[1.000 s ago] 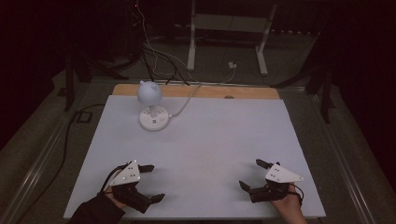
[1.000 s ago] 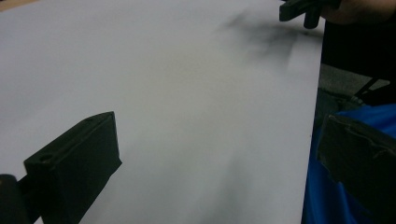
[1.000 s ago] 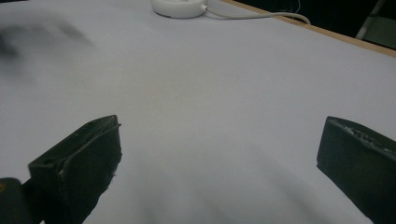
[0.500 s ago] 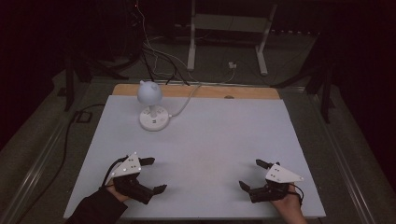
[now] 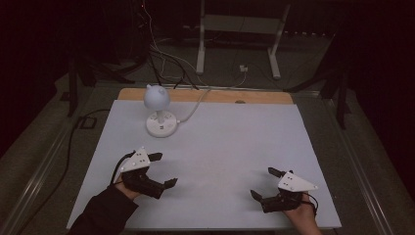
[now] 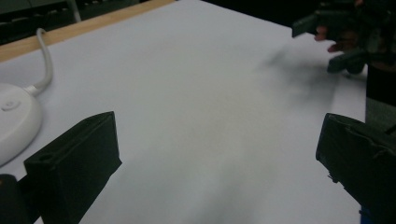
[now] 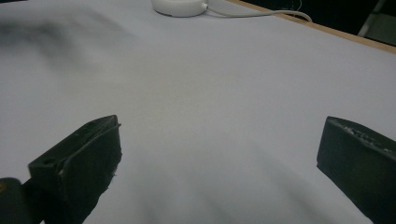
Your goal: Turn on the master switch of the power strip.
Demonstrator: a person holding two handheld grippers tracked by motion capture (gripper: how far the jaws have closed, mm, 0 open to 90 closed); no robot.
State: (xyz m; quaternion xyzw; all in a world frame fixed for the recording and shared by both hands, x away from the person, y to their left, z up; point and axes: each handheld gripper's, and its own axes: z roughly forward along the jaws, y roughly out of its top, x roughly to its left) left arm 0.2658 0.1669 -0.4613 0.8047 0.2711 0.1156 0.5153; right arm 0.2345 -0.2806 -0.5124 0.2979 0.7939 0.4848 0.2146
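A small white lamp (image 5: 157, 110) with a round head and a disc base stands at the far left of the white tabletop (image 5: 230, 137). Its base (image 6: 14, 119) lies at the left edge of the left gripper view and at the top of the right gripper view (image 7: 180, 5). My left gripper (image 5: 164, 170) hovers over the near left of the table, open and holding nothing; its jaws (image 6: 219, 135) stand wide apart. My right gripper (image 5: 263, 183) rests near the front right edge, open and holding nothing (image 7: 220, 126). The right gripper (image 6: 343, 39) also appears far off in the left gripper view.
The lamp's white cable (image 5: 198, 103) runs back over the wooden table edge (image 5: 215, 95) toward the floor. A metal stand (image 5: 240, 29) and loose cables sit on the dark floor behind the table.
My left gripper has moved forward, away from the front edge and a little toward the lamp. The right gripper has stayed where it was.
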